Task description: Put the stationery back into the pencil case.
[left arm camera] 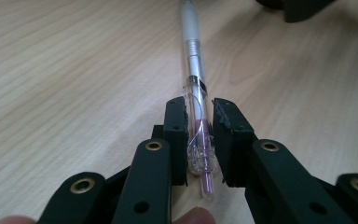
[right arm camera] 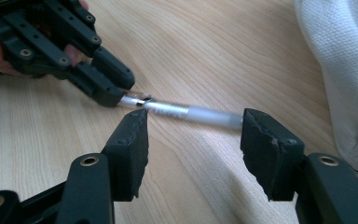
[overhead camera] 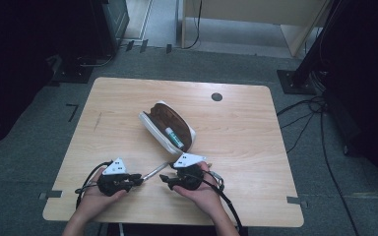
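A clear pen (left arm camera: 193, 60) with a pink refill and a frosted grip lies low over the wooden table (overhead camera: 236, 132). My left gripper (left arm camera: 199, 135) is shut on the pen's rear end, its pads pressing both sides of the clear barrel. In the high view the pen (overhead camera: 155, 171) runs from the left gripper (overhead camera: 140, 180) up and right towards the case. My right gripper (right arm camera: 193, 140) stands open, its jaws wide apart on this side of the pen (right arm camera: 191, 112) and not touching it. The left gripper (right arm camera: 116, 91) shows in the right gripper view at the upper left, holding the pen's end.
An open pencil case (overhead camera: 170, 127), white outside and brown inside, lies mid-table with a green and white tube (overhead camera: 173, 136) in it. Its white cloth (right arm camera: 340, 70) is close on the right of my right gripper. A dark round hole (overhead camera: 216, 97) sits near the table's far edge.
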Available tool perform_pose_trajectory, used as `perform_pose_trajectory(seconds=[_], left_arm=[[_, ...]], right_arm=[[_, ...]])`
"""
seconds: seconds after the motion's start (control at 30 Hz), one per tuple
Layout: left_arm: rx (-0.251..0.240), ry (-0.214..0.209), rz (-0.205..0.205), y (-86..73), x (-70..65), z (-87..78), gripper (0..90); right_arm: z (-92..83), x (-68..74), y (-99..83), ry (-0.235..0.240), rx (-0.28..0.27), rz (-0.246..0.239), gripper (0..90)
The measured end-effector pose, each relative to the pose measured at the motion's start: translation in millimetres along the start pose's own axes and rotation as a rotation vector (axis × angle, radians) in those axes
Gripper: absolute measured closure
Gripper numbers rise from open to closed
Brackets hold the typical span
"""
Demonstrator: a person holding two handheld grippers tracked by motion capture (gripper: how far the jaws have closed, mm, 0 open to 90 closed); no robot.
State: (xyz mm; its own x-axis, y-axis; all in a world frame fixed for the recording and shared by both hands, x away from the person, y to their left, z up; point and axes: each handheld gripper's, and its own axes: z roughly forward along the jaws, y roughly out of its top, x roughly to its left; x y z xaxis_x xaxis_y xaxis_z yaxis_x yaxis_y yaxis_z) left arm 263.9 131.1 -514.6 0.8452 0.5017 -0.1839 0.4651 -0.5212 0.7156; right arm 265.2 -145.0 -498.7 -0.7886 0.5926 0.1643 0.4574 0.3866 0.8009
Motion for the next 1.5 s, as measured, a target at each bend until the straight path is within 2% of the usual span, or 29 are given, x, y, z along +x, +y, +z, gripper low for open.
perform_pose_trajectory(seconds=[0.03,0.13,0.17,0.23,0.33,0.47,0.5,0.53,0.57,0.6,0.73,0.8,0.9,1.07,1.17,1.3,1.37,1.43,1.5], left_arm=[[0.007,-0.029,0.016,-1.4,-0.3,-1.3,76.8],[0.011,-0.051,0.023,-4.3,1.9,-4.7,76.2],[0.006,-0.043,0.025,-5.2,3.0,-5.9,75.1],[-0.004,-0.009,0.017,-6.4,4.9,-8.2,65.2],[-0.007,0.023,0.025,-8.7,6.2,-11.4,55.7],[-0.006,0.09,0.019,-10.4,8.6,-14.3,44.6],[-0.006,0.09,0.019,-10.4,8.6,-14.3,43.8],[-0.005,0.115,0.019,-11.2,9.9,-15.5,43.7],[-0.005,0.115,0.019,-11.2,9.9,-15.5,43.0],[-0.004,0.164,0.014,-11.5,11.6,-16.2,41.8],[-0.001,0.276,-0.029,-11.4,17.5,-17.6,39.2],[0.0,0.314,-0.043,-11.6,19.4,-17.4,36.9],[-0.007,0.368,-0.086,-11.0,22.0,-16.7,32.8],[-0.019,0.44,-0.152,-14.5,30.3,-22.0,29.1],[-0.03,0.492,-0.197,-18.1,36.5,-27.4,29.0],[-0.051,0.52,-0.219,-21.7,40.9,-33.2,26.1],[-0.038,0.524,-0.227,-22.3,42.2,-33.5,20.6],[-0.011,0.531,-0.218,-22.5,41.7,-31.1,12.0],[-0.01,0.517,-0.218,-22.4,41.2,-30.7,11.2]], right_arm=[[0.4,-0.1,-0.1,0.004,0.0,-0.006,41.3],[1.5,0.0,-0.5,0.021,0.005,-0.013,40.8],[2.5,-0.3,-0.8,0.025,0.008,-0.014,41.0],[5.0,-1.6,-1.5,0.03,0.02,-0.011,41.9],[8.2,-3.4,-2.0,0.036,0.032,-0.007,42.5],[11.8,-4.9,-0.4,0.038,0.033,-0.006,42.6],[12.9,-4.8,0.2,0.037,0.033,-0.006,42.5],[14.2,-5.1,0.9,0.036,0.033,-0.011,42.3],[14.2,-5.1,0.9,0.036,0.033,-0.011,42.3],[16.8,-5.1,2.5,0.038,0.037,-0.017,41.1],[22.3,-2.5,3.9,0.045,0.062,-0.03,40.3],[24.6,-1.2,3.3,0.05,0.067,-0.037,40.5],[26.7,-0.2,2.4,0.037,0.075,-0.04,42.0],[28.5,-3.4,2.7,0.019,0.078,-0.012,51.4],[30.3,-3.1,2.4,0.01,0.088,-0.03,54.7],[30.9,-1.5,2.0,-0.009,0.092,-0.052,58.0],[31.5,-0.8,2.0,-0.022,0.097,-0.053,59.7],[32.8,-0.6,1.7,-0.037,0.101,-0.064,60.7],[34.3,-0.6,1.4,-0.046,0.103,-0.077,62.0]])
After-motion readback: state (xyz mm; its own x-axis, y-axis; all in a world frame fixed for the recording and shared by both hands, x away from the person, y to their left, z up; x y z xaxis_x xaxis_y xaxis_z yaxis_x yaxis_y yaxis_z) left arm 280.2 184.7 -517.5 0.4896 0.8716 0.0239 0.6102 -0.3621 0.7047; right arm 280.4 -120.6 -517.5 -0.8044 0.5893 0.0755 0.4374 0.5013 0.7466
